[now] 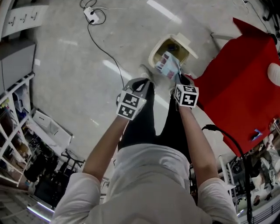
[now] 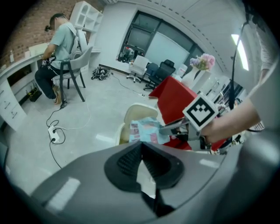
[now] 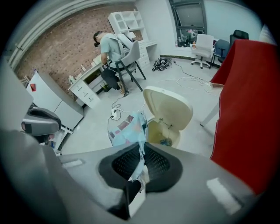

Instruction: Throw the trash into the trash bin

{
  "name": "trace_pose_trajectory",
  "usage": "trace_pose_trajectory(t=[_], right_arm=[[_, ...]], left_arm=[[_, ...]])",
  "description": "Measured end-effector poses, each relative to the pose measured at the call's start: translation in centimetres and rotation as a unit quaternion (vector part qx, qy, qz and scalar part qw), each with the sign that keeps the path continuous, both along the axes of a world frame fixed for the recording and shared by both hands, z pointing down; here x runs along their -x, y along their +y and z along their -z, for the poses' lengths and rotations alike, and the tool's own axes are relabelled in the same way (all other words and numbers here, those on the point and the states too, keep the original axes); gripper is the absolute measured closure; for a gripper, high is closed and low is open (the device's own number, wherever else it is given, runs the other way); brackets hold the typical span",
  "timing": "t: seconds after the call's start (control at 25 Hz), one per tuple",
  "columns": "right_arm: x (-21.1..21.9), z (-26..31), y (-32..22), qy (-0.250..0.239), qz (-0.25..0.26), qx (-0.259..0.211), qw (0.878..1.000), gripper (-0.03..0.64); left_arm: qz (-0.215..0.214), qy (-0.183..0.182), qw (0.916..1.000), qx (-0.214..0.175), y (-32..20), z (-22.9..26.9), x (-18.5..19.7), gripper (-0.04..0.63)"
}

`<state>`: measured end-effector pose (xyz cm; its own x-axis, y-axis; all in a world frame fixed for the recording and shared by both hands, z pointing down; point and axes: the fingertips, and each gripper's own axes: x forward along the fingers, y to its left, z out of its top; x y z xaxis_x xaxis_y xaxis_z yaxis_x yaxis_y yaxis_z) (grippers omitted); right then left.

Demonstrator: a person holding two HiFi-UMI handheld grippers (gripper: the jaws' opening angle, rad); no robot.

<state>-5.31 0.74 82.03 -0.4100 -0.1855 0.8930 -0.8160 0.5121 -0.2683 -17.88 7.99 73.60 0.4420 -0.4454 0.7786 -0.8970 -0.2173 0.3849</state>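
Observation:
A crumpled light-blue wrapper with pink patches (image 1: 168, 65) hangs over the open mouth of a cream trash bin (image 1: 154, 52) on the floor. My right gripper (image 1: 178, 78) is shut on the wrapper, and in the right gripper view its pads (image 3: 142, 151) pinch the wrapper (image 3: 129, 127) just above the bin (image 3: 175, 140), whose lid (image 3: 168, 107) stands up. My left gripper (image 1: 146, 75) hovers to the left of the bin; its jaws (image 2: 142, 146) are shut with nothing held. From the left gripper view, the wrapper (image 2: 144, 130) and the right gripper (image 2: 169, 129) sit in front of the bin (image 2: 131, 114).
A table under a red cloth (image 1: 245, 78) stands right beside the bin. A power strip with a black cable (image 1: 90, 13) lies on the grey floor beyond. Shelving (image 1: 13, 122) lines the left side. A person sits at a desk (image 2: 61, 48) far off.

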Motion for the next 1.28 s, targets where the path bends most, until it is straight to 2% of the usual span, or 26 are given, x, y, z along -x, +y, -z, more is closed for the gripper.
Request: trace_pose_trajectory(t=[0.52, 0.56, 0.68, 0.92, 1.28], right_arm=[[-0.8, -10.5, -0.9, 0.019, -0.041, 0.004, 0.999, 0.586], [-0.9, -11.1, -1.0, 0.019, -0.046, 0.002, 0.999, 0.577], [-0.8, -12.2, -1.2, 0.009, -0.057, 0.000, 0.998, 0.482], [-0.8, -10.7, -0.6, 0.001, -0.051, 0.002, 0.999, 0.471], [0.2, -3.8, -0.7, -0.022, -0.022, -0.012, 0.999, 0.471]], left_arm=[[-0.011, 0.011, 0.9998, 0.012, -1.4, -8.6, -0.2, 0.591], [-0.010, 0.013, 0.9997, 0.015, -1.2, -9.3, -0.3, 0.591], [-0.013, 0.016, 0.9995, 0.024, -0.3, -10.6, -0.8, 0.591], [-0.029, 0.014, 0.9991, 0.028, 0.8, -9.8, -1.6, 0.591], [-0.022, -0.003, 0.9997, -0.007, -1.5, -4.3, -1.1, 0.591]])
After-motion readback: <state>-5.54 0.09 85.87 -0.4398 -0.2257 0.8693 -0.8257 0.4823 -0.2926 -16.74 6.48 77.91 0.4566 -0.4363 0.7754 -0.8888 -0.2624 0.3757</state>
